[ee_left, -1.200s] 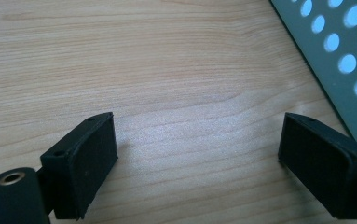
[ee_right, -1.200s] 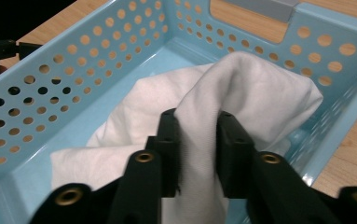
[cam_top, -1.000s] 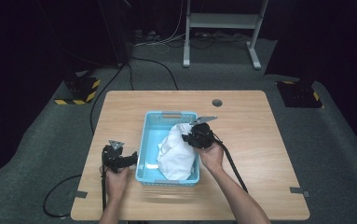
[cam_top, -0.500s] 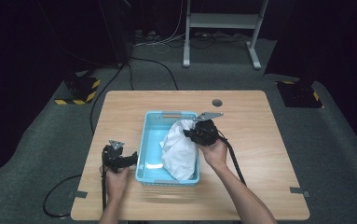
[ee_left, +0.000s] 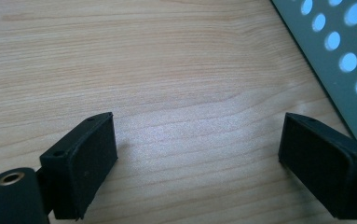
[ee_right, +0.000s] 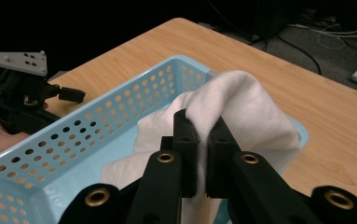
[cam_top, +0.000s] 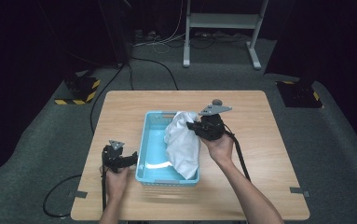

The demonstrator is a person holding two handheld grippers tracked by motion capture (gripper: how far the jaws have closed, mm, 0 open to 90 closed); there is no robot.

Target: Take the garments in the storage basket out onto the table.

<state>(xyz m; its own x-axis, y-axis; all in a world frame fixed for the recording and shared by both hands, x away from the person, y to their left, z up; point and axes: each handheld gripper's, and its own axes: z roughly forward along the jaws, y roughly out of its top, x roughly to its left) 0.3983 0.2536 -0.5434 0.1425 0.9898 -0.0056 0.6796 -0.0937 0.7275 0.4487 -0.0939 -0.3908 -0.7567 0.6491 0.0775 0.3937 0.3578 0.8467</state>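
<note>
In the high view, a light blue perforated basket (cam_top: 150,140) is sitting on the wooden table (cam_top: 260,186). The right gripper (cam_top: 191,125) is holding a white cloth (cam_top: 183,147) up over the basket's right side, the cloth's lower part hanging down into the basket. The left gripper (cam_top: 132,158) is resting on the table just beside the basket's left wall.

In the left gripper view, the jaws are standing wide apart over bare table, with the basket's wall (ee_left: 348,60) at the upper right.

In the right gripper view, the jaws are pinching a fold of the cloth (ee_right: 250,112) above the basket (ee_right: 120,116).
</note>
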